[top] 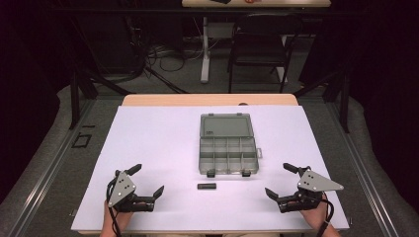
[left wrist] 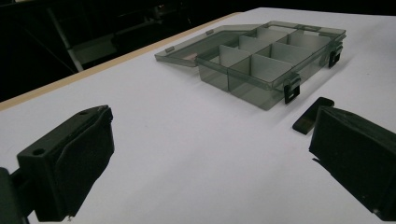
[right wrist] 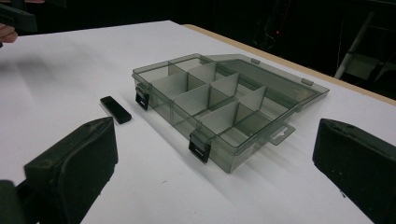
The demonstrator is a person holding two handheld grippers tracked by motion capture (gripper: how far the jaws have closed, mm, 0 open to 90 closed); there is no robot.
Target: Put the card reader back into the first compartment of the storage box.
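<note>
A clear grey compartment box lies open in the middle of the white table, its lid flat behind it; its cells look empty. A small flat black stick lies just in front of the box. My left gripper rests at the near left, open, nothing between its jaws. My right gripper rests at the near right, also open and empty. The left gripper view has the box ahead and the stick beside the right jaw. In the right gripper view the box lies ahead, the stick to its left.
The white table sheet reaches a wooden back edge. Beyond it stand a dark chair and a table leg with cables on the floor. Dark frame bars flank both sides of the table.
</note>
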